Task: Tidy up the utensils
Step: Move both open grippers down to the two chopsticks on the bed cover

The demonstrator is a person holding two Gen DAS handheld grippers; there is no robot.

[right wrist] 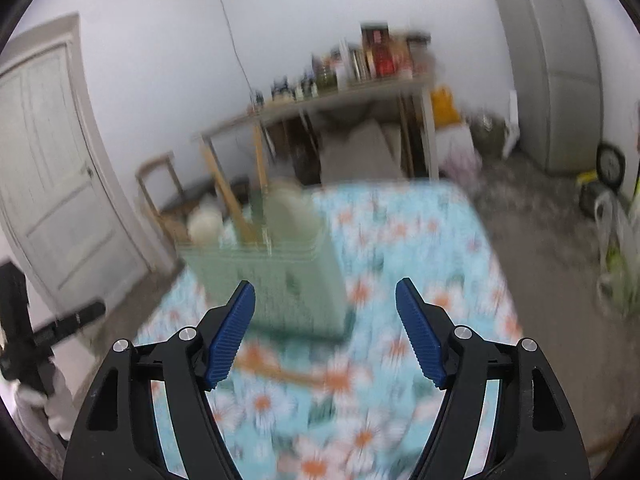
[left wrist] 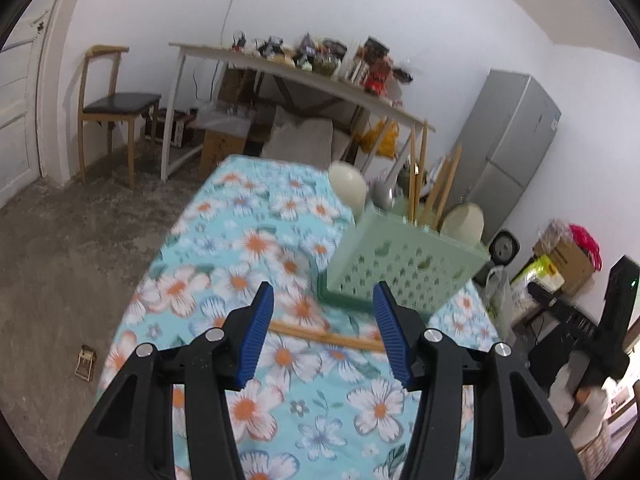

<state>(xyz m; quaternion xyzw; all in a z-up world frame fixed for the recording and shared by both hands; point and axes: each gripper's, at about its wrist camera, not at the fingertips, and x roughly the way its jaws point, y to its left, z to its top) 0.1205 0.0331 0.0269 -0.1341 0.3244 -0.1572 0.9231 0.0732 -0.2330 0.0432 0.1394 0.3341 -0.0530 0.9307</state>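
Both your left gripper (left wrist: 323,304) and right gripper (right wrist: 325,300) gape, holding nothing. Chopsticks (left wrist: 326,335) lie just ahead, before the green basket (left wrist: 404,270)

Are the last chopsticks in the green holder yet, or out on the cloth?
Out. The chopsticks lie flat on the tablecloth before the holder.

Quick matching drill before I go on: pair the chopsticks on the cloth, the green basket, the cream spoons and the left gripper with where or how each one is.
1. loose chopsticks
2. green basket
3. cream spoons
4. left gripper

a. standing bowl-up in the basket
b. open, holding nothing
c. lying flat on the floral cloth
d. upright on the table, utensils inside

Pairs: 1-c, 2-d, 3-a, 4-b
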